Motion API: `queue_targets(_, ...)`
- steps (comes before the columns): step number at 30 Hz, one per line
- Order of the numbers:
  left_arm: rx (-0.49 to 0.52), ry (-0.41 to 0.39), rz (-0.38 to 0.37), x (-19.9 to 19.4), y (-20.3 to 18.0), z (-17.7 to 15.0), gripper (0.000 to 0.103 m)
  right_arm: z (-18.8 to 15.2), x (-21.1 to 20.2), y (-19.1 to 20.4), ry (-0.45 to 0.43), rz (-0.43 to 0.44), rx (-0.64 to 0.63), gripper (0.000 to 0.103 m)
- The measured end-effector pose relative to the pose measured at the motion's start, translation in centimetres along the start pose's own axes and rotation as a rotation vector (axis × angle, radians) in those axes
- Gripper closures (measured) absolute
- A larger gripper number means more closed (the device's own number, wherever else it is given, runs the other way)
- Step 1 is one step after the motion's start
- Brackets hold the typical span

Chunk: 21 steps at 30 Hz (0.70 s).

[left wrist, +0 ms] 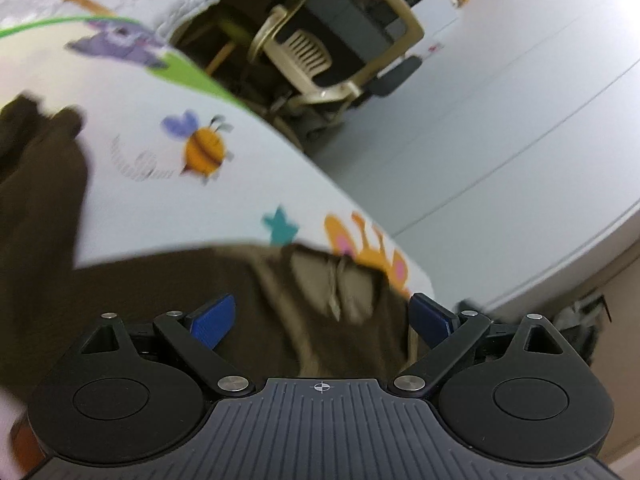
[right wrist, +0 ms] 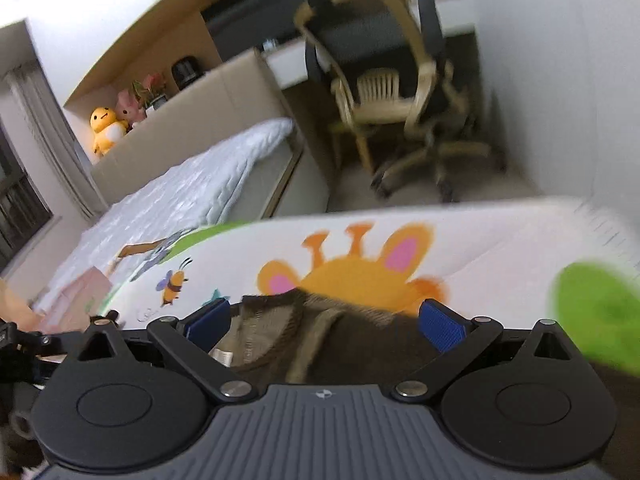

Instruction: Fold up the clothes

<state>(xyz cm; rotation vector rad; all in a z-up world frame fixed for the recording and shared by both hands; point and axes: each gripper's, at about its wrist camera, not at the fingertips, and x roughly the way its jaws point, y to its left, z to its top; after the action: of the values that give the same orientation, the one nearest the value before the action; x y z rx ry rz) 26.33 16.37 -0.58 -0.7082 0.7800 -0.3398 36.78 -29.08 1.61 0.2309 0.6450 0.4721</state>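
A dark brown garment [left wrist: 168, 292] with a tan inner lining lies on a white cartoon-printed sheet [left wrist: 152, 120]. In the left wrist view its collar end [left wrist: 340, 280] lies between the wide-apart blue pads [left wrist: 212, 320] of my left gripper [left wrist: 324, 320], which is open above it. In the right wrist view the same brown garment [right wrist: 352, 336] with its tan neckline lies between the spread blue pads [right wrist: 442, 330] of my right gripper [right wrist: 324, 324], also open. A sleeve [left wrist: 36, 152] lies at the left.
The sheet shows a bee [left wrist: 204, 148] and an orange giraffe head [right wrist: 352, 268]. Beyond the edge stand a beige plastic chair [right wrist: 380, 92] and an office chair [right wrist: 440, 80]. A quilted bed [right wrist: 180, 192] and plush toys [right wrist: 108, 124] are at the left. The left gripper's body [right wrist: 16, 340] shows at the far left.
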Motion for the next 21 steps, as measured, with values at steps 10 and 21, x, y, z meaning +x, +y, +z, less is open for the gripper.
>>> queue_targets(10, 0.264, -0.004, 0.061, -4.9, -4.1, -7.6, 0.004, -4.9, -18.0, -11.8, -0.116, -0.281, 0.178, 0.000)
queue_targets(21, 0.299, -0.015, -0.034, -6.9, -7.3, -10.0, 0.003, -14.2, -17.1, -20.4, -0.069, -0.211, 0.686, 0.011)
